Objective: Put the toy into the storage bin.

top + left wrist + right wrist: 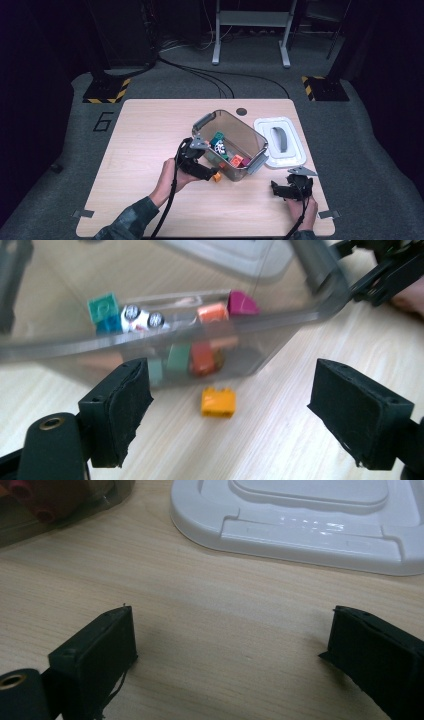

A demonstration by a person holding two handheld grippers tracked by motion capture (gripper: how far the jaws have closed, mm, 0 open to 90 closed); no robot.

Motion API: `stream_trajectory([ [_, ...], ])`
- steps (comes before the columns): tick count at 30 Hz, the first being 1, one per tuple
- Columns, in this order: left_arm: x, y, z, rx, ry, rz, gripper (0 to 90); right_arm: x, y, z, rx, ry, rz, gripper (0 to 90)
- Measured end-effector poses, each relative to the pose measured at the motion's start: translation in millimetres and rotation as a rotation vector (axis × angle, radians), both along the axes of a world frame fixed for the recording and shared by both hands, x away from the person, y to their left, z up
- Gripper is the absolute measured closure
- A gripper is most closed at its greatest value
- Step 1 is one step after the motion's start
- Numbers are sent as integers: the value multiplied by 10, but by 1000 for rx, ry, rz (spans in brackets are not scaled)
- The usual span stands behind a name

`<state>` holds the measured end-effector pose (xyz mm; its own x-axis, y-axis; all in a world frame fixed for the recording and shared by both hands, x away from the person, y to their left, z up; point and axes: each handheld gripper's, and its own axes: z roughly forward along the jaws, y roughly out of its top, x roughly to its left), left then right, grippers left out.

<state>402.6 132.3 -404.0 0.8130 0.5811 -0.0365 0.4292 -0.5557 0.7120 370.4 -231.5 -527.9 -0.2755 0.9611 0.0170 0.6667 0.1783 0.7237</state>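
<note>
Black foam pads on the left gripper [230,412] stand wide apart, nothing between them pressed — the orange brick [218,401] lies loose on the table [280,440] ahead of the jaws, roughly centred in the gap, not touched. In the high view the left gripper [212,172] sits at the bin's near wall, with the brick [217,177] just outside the bin [252,134], close to that wall.

Bin is clear plastic, tilted in the left gripper view; inside are a teal brick [103,306], a small white car [142,317], another orange piece [212,312] and a magenta piece [242,303], more blurred pieces lower down.

Right gripper [227,650] — jaws also wide, empty, over bare wood. In the high view the right gripper [276,189] is near the table's front right, well apart from the brick. White lid [310,525] lies flat ahead of it, just right of the bin in the high view.
</note>
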Motion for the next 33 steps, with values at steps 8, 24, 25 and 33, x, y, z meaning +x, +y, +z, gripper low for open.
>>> stream_trajectory([
  [8,0,-5,-513,8,34,36,146,1,0,-1,-6,-1,2,45],
  [24,21,-232,-944,38,-10,41,254,0,5,0,6,0,-5,45],
  [25,17,-241,-947,36,-15,44,305,0,2,0,3,0,-2,44],
  [33,43,-268,-967,47,-34,32,482,0,0,0,-1,1,-1,44],
])
